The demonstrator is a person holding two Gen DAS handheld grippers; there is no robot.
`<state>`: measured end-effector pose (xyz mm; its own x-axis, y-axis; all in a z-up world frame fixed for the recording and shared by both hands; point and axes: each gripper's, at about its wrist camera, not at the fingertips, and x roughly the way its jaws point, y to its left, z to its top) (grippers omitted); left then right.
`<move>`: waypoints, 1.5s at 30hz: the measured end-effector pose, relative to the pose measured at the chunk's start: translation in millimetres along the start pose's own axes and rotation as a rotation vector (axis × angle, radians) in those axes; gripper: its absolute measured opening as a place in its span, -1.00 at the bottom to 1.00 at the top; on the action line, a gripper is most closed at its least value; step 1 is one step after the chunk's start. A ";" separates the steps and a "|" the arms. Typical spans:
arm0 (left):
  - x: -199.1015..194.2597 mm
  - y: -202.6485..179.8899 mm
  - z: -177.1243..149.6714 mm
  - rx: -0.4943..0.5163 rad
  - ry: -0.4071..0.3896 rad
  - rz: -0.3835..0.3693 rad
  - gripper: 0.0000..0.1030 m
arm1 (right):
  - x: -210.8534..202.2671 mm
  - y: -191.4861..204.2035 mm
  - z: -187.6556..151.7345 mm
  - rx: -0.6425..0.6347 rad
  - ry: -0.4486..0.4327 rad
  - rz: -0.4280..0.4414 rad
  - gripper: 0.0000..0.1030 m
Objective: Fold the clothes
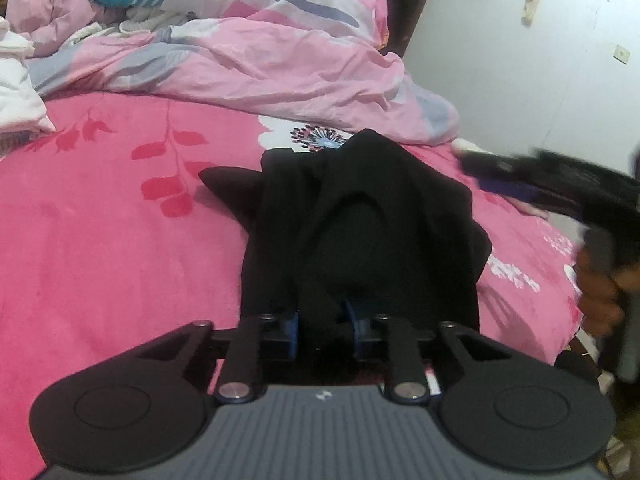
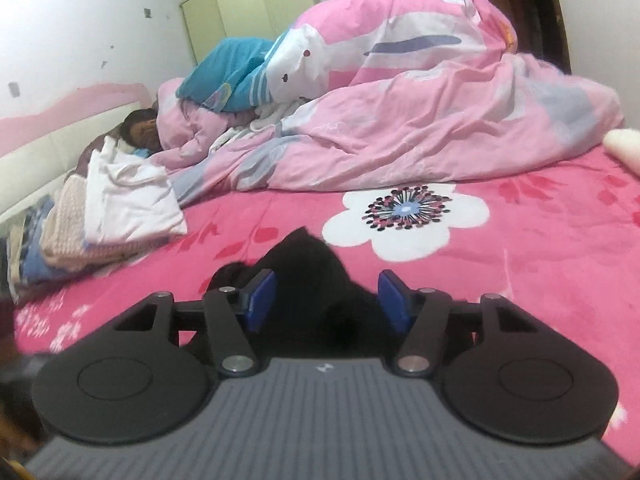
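Black garment [image 1: 360, 216], bunching on the bed [image 1: 100, 220]: left gripper [image 1: 324, 320] clenching its near hem, right gripper [image 2: 326, 300] spreading empty; bunched cloth is likely risking a crooked fold.

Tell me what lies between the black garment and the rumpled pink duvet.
In the right wrist view, only bare pink bedsheet with its white flower print lies between the black garment and the pink duvet.
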<state>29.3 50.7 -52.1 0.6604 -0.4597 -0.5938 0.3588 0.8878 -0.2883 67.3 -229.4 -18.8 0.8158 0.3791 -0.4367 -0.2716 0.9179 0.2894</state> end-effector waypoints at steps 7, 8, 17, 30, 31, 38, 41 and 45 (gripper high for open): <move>-4.2 -1.1 -3.9 0.034 -0.017 -0.007 -0.68 | 5.8 2.4 -5.8 -0.017 0.017 0.101 -0.96; -4.3 -0.6 -4.6 0.032 -0.019 -0.010 -0.68 | -0.1 6.4 -8.9 -0.030 0.017 0.125 -0.97; -18.4 11.8 -9.0 -0.026 -0.050 -0.033 -0.55 | -45.8 39.5 -40.9 -0.125 0.043 0.326 -0.99; -45.7 12.0 13.8 -0.141 -0.147 -0.097 0.40 | -68.3 71.0 -110.4 -0.118 0.254 0.528 -1.00; -41.1 5.2 15.7 -0.120 -0.129 -0.110 0.46 | -70.1 73.4 -115.7 -0.118 0.271 0.543 -1.00; -19.3 -17.6 12.7 -0.016 -0.052 -0.055 0.49 | -91.0 50.1 -105.8 -0.032 0.217 0.465 -0.92; -13.8 -21.7 10.8 0.008 -0.035 -0.023 0.14 | -100.1 39.7 -101.0 0.006 0.192 0.429 -0.90; -6.3 -27.2 8.2 0.041 -0.013 0.020 -0.30 | -112.1 25.8 -94.6 0.056 0.159 0.381 -0.42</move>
<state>20.8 29.3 -34.3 0.6761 -0.4421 -0.5894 0.3717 0.8954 -0.2453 -79.5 -237.2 -42.9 0.5726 0.7075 -0.4142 -0.5069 0.7026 0.4994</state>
